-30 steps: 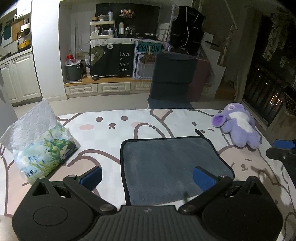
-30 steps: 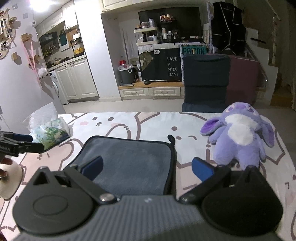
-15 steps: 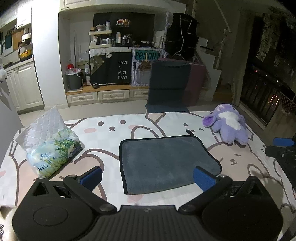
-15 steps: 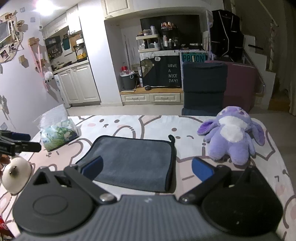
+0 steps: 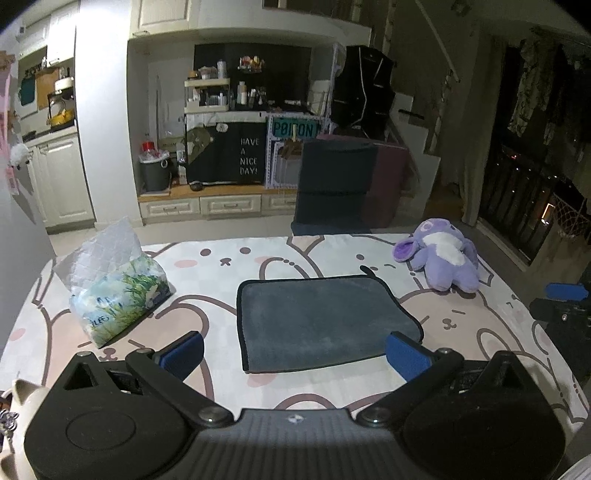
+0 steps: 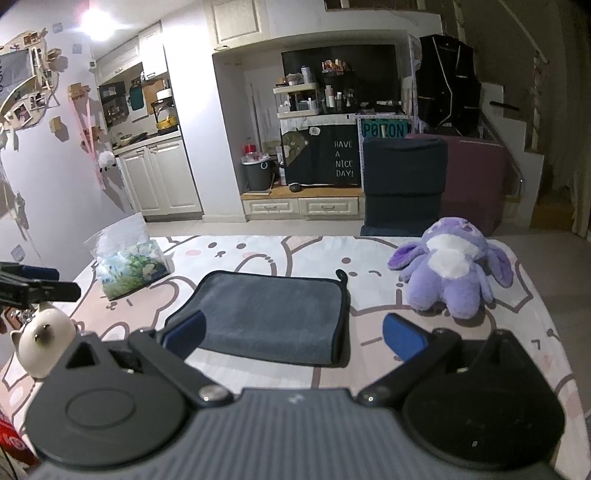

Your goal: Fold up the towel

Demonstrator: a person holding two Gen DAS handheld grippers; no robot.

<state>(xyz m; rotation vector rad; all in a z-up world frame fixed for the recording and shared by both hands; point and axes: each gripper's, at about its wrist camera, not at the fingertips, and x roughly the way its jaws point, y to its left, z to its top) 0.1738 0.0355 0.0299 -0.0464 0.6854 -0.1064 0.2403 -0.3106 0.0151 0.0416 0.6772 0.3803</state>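
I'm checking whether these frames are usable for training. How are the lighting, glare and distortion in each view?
Left wrist view: dim, the room's right side near black, yet the flat grey towel with dark trim stays readable; fisheye bends the table's edges. Right wrist view: a ceiling lamp blows out at top left; the purple plush toy is evenly lit, the gripper body in the foreground looks soft.

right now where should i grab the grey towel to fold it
Take the towel by its two near corners, coming in low from the near edge. It lies flat, its dark piped hem facing both tools, so each can slide a finger under a corner: left tool at the near-left corner, right tool at the near-right. Both are open and clear of the cloth.
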